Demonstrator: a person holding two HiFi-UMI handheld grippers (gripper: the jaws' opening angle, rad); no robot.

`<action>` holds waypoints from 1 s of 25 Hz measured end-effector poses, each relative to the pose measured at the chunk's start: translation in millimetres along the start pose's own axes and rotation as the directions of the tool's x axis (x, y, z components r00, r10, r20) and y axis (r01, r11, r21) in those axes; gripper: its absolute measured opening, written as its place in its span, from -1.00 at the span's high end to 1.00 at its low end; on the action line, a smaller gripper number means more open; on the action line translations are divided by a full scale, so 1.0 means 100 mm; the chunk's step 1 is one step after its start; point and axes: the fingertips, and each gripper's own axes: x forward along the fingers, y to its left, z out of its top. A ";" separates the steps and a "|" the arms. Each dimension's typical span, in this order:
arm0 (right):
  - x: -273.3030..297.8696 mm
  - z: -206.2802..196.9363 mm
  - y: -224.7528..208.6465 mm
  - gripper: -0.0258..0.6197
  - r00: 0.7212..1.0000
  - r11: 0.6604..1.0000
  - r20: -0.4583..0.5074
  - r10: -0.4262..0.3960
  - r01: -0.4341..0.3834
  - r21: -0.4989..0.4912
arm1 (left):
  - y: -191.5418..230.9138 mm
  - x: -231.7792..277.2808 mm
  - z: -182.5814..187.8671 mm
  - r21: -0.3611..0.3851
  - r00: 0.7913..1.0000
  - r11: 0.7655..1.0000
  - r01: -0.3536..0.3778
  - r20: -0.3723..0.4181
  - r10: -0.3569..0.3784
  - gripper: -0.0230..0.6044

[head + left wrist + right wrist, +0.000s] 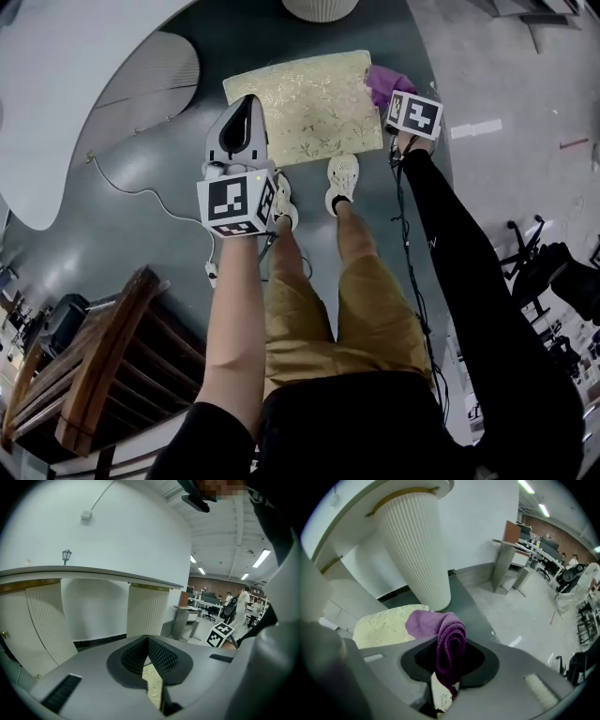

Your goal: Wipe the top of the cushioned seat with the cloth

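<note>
Cloth (450,641) condition: purple, thick-piled, bunched into a soft roll. Clamped in right gripper (446,667), jaws closed on a folded ridge, loose bulk spilling forward past the tips. Located in the head view at the right edge of the cushioned seat (300,108), touching or just over that edge; cannot tell which.

Seat position: flat on the grey floor (141,216), directly ahead of the person's shoes (341,183), near a fluted white pedestal (417,545). Pale yellow cover with a raised floral pattern. No soiling visible at this range.

Left gripper (242,117): empty, jaw tips brought together, poised over the seat's near-left corner. Only patterned cover visible below the pads in the left gripper view.

Handling judgement:
- **Cloth:** light, limp and compressible. Unlikely to slip from the ridged pads, but liable to fold under itself when dragged. Best held as now, by a gathered middle fold, with enough free material forward to lie flat on the cover.
- **Seat:** judged padded and yielding, with a cover probably textured enough to drag on the pile. Possibly light enough to skid on the smooth floor under a sideways stroke.
- **Advice:** steady the near-left corner with the free tool, pressing down rather than pinching.

Wiping not yet begun, by the look of it.
</note>
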 end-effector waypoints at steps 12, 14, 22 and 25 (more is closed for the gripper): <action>-0.32 -0.19 -0.08 0.66 0.990 0.995 0.111 0.084 -0.089 0.041 | 0.06 -0.30 -0.09 -0.031 1.000 0.999 -0.025 0.016 0.026 0.91; -0.42 -0.22 0.05 0.66 0.985 0.994 0.136 0.105 -0.108 0.017 | 0.11 -0.37 -0.09 -0.028 0.999 0.999 -0.026 0.022 0.026 0.91; -0.65 -0.37 0.99 0.66 0.965 0.984 0.193 0.177 -0.170 -0.054 | 0.51 -0.74 -0.16 -0.010 0.998 0.999 -0.042 0.041 0.043 0.91; -0.70 -0.44 1.59 0.66 0.951 0.968 0.191 0.244 -0.229 -0.098 | 0.68 -0.88 -0.17 -0.003 0.999 0.999 -0.034 0.041 0.034 0.91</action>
